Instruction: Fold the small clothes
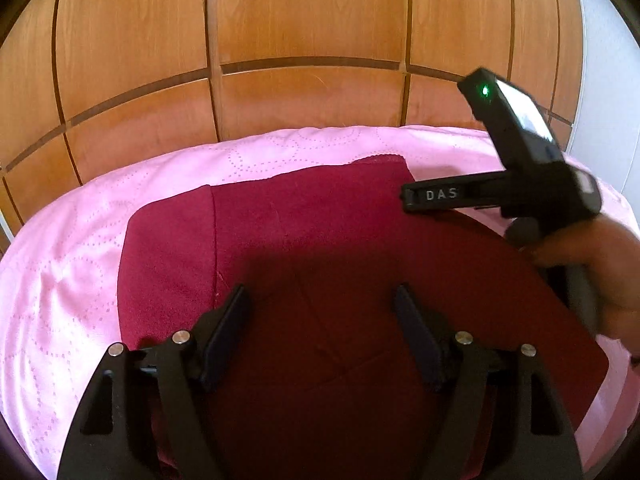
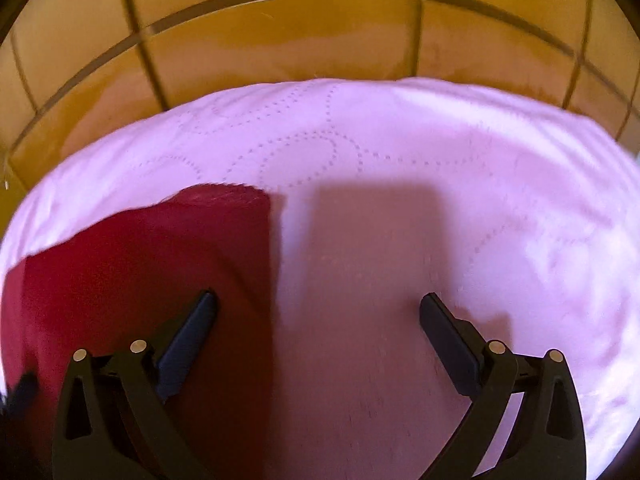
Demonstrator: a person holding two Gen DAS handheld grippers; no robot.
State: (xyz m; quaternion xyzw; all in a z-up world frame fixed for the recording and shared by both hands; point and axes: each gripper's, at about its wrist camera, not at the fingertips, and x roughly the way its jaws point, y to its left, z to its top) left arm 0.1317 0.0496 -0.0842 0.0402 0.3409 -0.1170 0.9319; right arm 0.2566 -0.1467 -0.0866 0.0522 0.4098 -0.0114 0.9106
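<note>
A dark red cloth (image 1: 320, 240) lies flat on a pink quilted bedspread (image 1: 72, 264), its left part folded over along a straight crease, with a wooden panelled wall (image 1: 304, 20) behind the bed. The left tongs (image 1: 322, 308) hang over the middle of the cloth, spread wide with nothing between the pads and no fabric pinched. To the right in the left wrist view, a hand (image 1: 600, 268) holds the other tool above the cloth's right edge. In the right wrist view, the right tongs (image 2: 318, 308) are also spread wide and empty, straddling the cloth's right edge: the left finger (image 2: 188, 344) is over the red fabric, the right finger (image 2: 448, 344) over bare bedspread, where a dark shadow (image 2: 368, 240) falls.
</note>
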